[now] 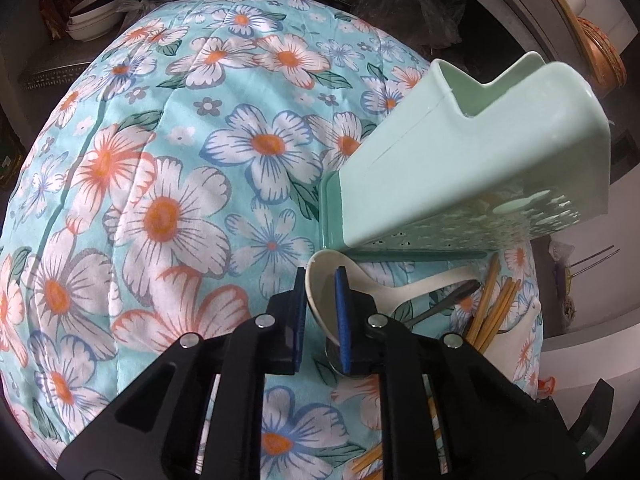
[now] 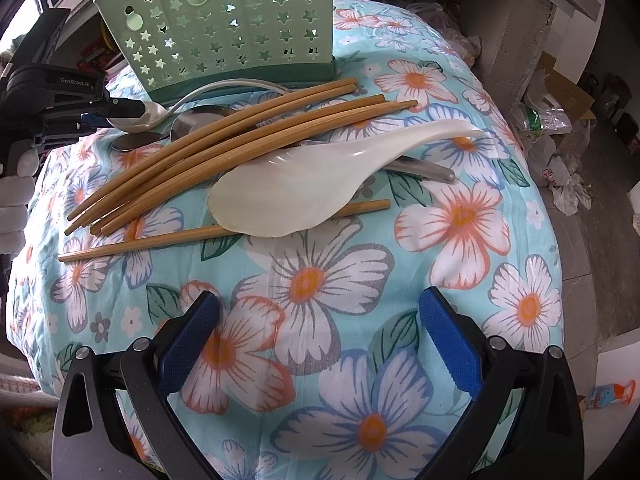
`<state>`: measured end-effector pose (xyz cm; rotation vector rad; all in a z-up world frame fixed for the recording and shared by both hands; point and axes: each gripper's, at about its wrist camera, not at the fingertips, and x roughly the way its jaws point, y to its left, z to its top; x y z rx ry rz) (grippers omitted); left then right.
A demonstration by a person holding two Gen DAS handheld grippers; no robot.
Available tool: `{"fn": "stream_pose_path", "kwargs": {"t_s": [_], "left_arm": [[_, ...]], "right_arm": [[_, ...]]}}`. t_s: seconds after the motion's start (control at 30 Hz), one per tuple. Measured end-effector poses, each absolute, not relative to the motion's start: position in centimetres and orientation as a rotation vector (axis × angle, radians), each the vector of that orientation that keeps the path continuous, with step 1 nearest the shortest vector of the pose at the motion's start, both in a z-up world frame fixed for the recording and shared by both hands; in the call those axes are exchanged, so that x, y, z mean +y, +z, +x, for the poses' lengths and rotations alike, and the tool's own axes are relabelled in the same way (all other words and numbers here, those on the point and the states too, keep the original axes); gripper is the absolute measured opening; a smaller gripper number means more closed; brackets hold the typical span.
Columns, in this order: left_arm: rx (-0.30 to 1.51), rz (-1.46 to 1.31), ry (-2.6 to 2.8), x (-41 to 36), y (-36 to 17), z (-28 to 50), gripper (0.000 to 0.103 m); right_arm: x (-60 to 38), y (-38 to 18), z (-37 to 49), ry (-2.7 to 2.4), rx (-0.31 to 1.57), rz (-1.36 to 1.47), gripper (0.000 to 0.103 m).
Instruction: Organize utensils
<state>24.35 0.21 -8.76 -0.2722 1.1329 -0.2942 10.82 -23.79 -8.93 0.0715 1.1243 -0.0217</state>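
A mint green utensil holder [image 1: 460, 160] with star cut-outs stands on the floral cloth; it also shows in the right wrist view [image 2: 224, 28]. My left gripper [image 1: 322, 304] is shut on the bowl of a white spoon [image 1: 320, 284], seen from the right wrist view [image 2: 140, 118] at the holder's base. Several wooden chopsticks [image 2: 224, 148], a large white rice spoon [image 2: 304, 188] and metal spoons [image 2: 200, 118] lie in a pile before the holder. My right gripper [image 2: 320, 344] is open and empty, above the cloth short of the pile.
The floral cloth [image 2: 312, 280] covers a rounded table. Bowls and pots [image 1: 92, 16] sit on a shelf behind it. Plastic bags and boxes [image 2: 556, 128] lie on the floor at the right. One chopstick [image 2: 160, 240] lies apart, under the rice spoon.
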Motion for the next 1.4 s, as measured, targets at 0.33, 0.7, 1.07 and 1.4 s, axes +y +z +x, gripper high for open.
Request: {"fn": "stream_pose_path", "kwargs": {"t_s": [0.33,0.7,1.07,1.4], "left_arm": [[0.943,-0.253,-0.281,1.0,-6.2,21.7,0.005],[0.791,-0.294,-0.218,5.1,-4.5,17.1,0.005],[0.664,-0.332,-0.119,10.0,-2.3,14.3,0.005],[0.651,-0.339,-0.033,12.5,-2.5,14.5,0.005]], "right_arm": [[-23.8,-9.2,10.8,-0.014,1.093,0.061,0.098],[-22.3,-7.9,8.5,-0.041,1.017,-0.008,0.097],[-16.8,-0.1,8.2,0.136,0.704,-0.222,0.093],[-9.3,-3.3,14.8,0.320,0.777,-0.468,0.068]]}}
